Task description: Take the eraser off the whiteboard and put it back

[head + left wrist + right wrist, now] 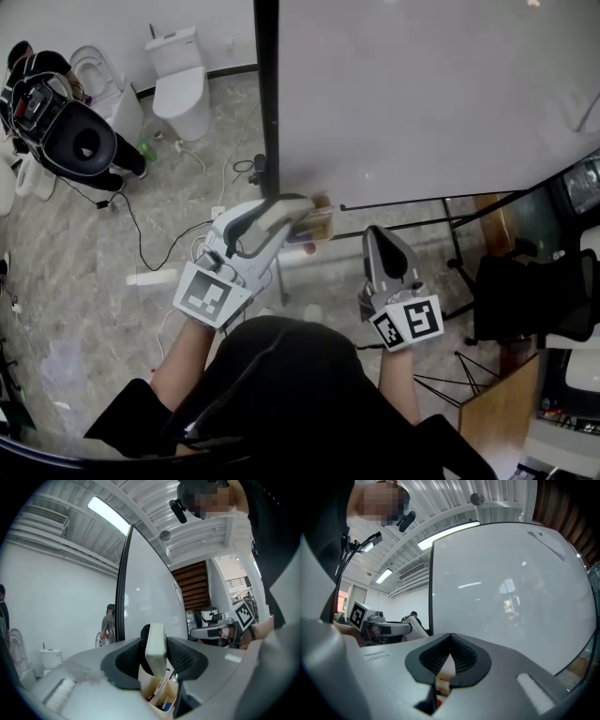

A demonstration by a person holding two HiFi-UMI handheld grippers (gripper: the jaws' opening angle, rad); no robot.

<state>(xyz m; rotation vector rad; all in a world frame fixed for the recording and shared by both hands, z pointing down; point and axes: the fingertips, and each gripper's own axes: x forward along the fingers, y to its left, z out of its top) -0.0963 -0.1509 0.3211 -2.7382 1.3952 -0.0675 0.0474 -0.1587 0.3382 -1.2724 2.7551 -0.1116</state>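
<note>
The jaws of your left gripper [296, 210] clamp the eraser [155, 641] by its flat sides near the whiteboard's [422, 94] lower left corner, the right gripper's [450, 655] are pressed together empty, and the eraser looks light, stiff and smooth-shelled, so grip it mid-body.

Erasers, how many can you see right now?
1: the eraser is clamped upright between the left gripper's jaws, in front of the whiteboard. Others may be hidden.
</note>
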